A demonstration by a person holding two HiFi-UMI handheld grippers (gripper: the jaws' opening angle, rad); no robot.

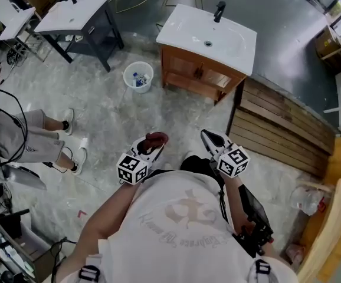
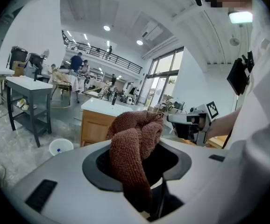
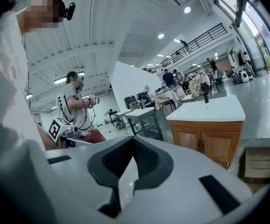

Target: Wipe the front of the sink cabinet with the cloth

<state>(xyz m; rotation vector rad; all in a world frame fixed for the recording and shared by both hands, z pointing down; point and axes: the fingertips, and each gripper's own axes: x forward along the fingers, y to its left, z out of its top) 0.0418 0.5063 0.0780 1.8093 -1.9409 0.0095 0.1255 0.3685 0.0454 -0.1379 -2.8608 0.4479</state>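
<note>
Grey concrete floor [image 1: 105, 114] lies between us and the work. Our left gripper [image 1: 154, 143] is clamped on the brown cloth [image 2: 134, 141], which bunches out past the jaws, ready to serve as a wiping pad. Our right gripper [image 1: 208, 137] is closed and empty, held beside it but apart. Well ahead stands the wooden sink cabinet [image 1: 196, 77], its front not yet touched; we judge the approach comes next.
</note>
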